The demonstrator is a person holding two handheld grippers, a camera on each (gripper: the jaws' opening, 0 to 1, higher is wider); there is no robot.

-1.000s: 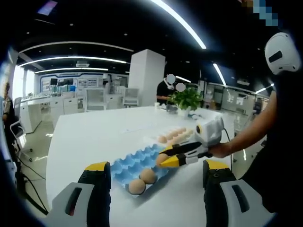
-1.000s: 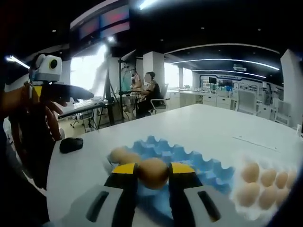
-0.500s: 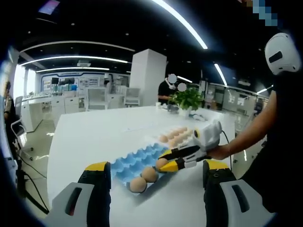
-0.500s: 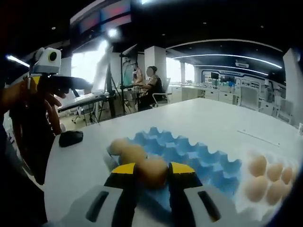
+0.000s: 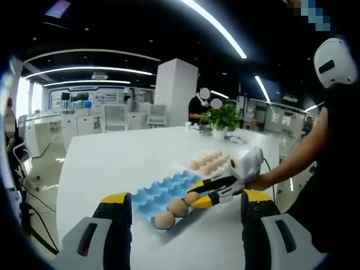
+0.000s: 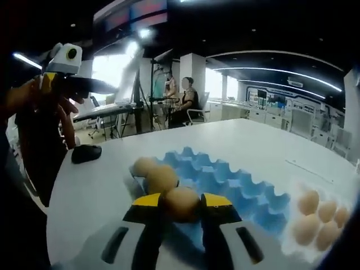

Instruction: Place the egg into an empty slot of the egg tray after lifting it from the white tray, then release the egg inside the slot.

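**Egg held low over the blue tray**

The egg [image 6: 181, 202] is pinched between the right gripper's [image 6: 181, 207] jaws, at the near end of the egg tray [image 6: 236, 191], beside two eggs [image 6: 153, 175] already seated. More eggs sit in the white tray [image 6: 315, 216] alongside. The left gripper [image 5: 185, 209] is spread wide above the worktop [image 5: 112, 163].

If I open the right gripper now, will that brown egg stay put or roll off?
Likely stays: the brown egg sits low over a cupped slot of the blue egg tray. Its smooth round shell could roll if dropped on the flat white table. Probably fragile; open the right gripper gently.
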